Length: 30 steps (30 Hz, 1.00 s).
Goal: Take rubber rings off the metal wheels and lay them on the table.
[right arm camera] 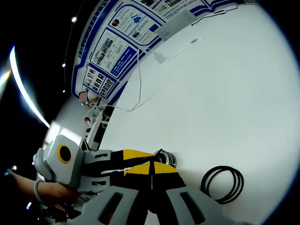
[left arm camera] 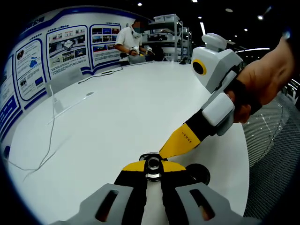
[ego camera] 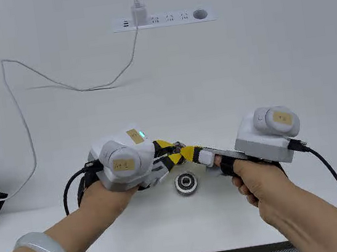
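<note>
Over the white table (ego camera: 241, 60), the left gripper (left arm camera: 153, 172) is clamped on a metal wheel (left arm camera: 153, 164). The right gripper (right arm camera: 151, 169), jaws pressed together, meets its rim; whether it pinches a ring I cannot tell. A second wheel (ego camera: 186, 183) and loose rubber rings (right arm camera: 224, 183) lie on the table.

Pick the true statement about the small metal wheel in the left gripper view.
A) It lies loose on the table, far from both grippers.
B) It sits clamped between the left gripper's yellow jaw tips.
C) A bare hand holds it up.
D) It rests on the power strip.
B: the metal wheel sits between the yellow tips of the left gripper, which close on it from both sides.
</note>
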Tool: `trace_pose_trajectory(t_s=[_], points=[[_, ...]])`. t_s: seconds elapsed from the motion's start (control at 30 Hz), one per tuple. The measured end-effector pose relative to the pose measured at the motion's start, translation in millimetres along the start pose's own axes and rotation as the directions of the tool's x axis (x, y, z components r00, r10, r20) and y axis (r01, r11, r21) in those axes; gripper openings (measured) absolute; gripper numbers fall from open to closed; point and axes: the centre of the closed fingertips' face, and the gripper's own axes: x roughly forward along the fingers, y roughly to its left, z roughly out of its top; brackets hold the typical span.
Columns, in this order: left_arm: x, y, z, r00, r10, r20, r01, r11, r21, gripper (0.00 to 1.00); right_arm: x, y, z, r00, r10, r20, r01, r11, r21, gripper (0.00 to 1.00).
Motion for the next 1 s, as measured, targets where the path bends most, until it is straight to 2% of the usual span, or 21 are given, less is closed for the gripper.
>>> trace_pose_trajectory(t_s=[0.17,0.2,0.23,0.33,0.5,0.73,0.93,1.0], points=[[0.0,-0.3,0.5,1.0000,0.000,0.002,0.001,1.000,-0.003,0.11,-0.9,1.4,-0.6,1.0000,0.003,0.002,-0.003,1.000,0.000,0.01],[0.1,-0.1,0.5,1.0000,0.001,0.001,-0.001,1.000,-0.003,0.11,-0.5,6.5,1.6,0.9995,0.028,0.015,-0.028,1.000,0.008,0.01],[-0.2,0.9,1.0,1.0000,0.006,0.004,-0.006,1.000,-0.005,0.13,-1.0,7.5,2.6,0.9995,0.026,0.017,-0.026,1.000,0.017,0.01],[-1.9,1.4,2.2,0.9999,0.008,0.013,-0.008,1.000,-0.009,0.14,0.6,11.3,6.7,0.9995,0.024,0.020,-0.024,1.000,-0.014,0.01],[-7.8,0.9,2.7,0.9998,0.010,0.014,-0.010,1.000,-0.004,0.15,0.2,9.4,7.2,0.9996,0.018,0.021,-0.018,1.000,-0.003,0.01],[-14.6,-1.3,5.3,0.9988,0.006,0.049,-0.006,1.000,0.000,0.15,0.6,6.3,6.6,0.9998,0.001,0.022,-0.001,1.000,-0.007,0.02],[-22.0,-5.1,14.7,0.9940,-0.003,0.110,0.000,1.000,0.025,0.18,0.4,2.3,8.9,0.9996,-0.012,0.026,0.012,1.000,-0.012,0.02],[-24.5,-6.3,16.4,0.9930,0.000,0.118,-0.003,1.000,0.029,0.18,0.2,2.1,8.2,0.9997,-0.015,0.022,0.015,1.000,-0.021,0.02]])
